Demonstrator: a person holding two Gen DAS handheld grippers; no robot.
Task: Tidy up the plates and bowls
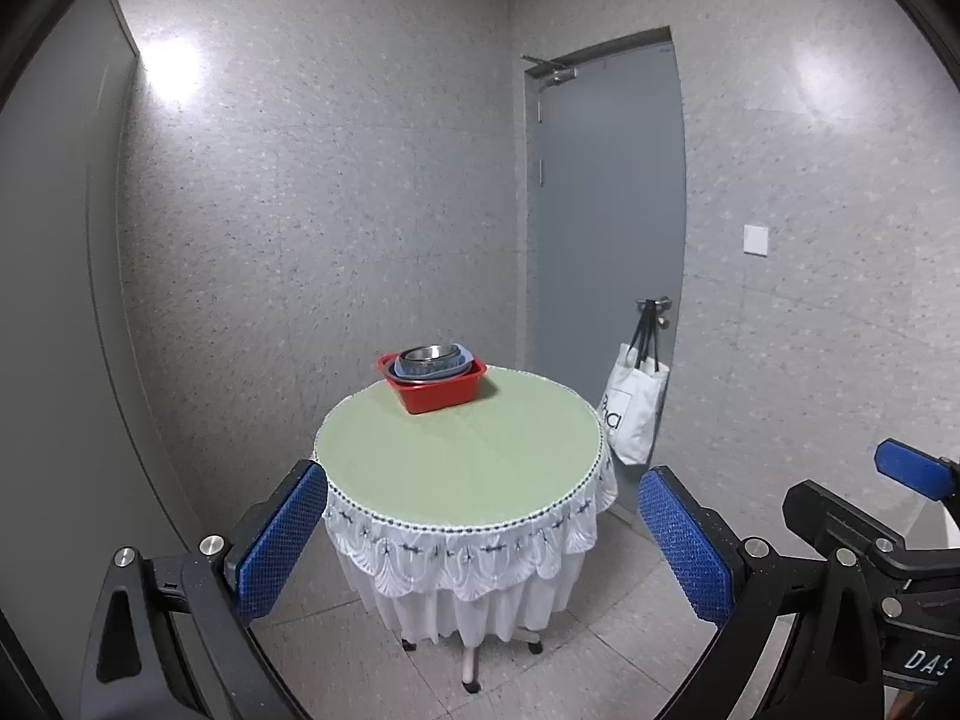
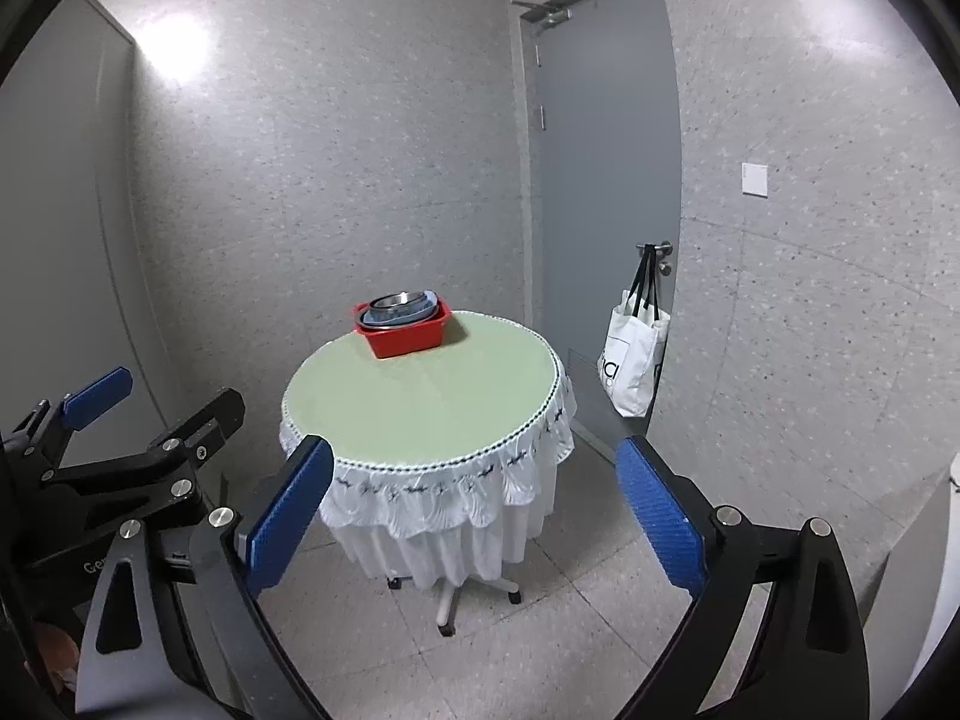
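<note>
A red plastic tub [image 1: 441, 391] [image 2: 408, 337] stands at the far edge of a small round table [image 1: 462, 462] [image 2: 420, 402] with a green top and white lace skirt. Stacked in the tub are a blue-grey dish [image 1: 456, 367] [image 2: 429, 307] and a steel bowl [image 1: 427, 355] [image 2: 396, 301] on top. My left gripper [image 1: 480, 534] is open and empty, held back from the table's near edge; it also shows in the right wrist view [image 2: 162, 402]. My right gripper [image 2: 474, 510] is open and empty, also short of the table; its finger [image 1: 912, 468] shows at the right of the left wrist view.
A grey door [image 1: 606, 252] [image 2: 600, 180] stands behind the table to the right, with a white tote bag [image 1: 633, 408] [image 2: 633, 360] hanging from its handle. Speckled grey walls close the corner. The table stands on a wheeled pedestal [image 1: 474, 660] [image 2: 450, 600] on a tiled floor.
</note>
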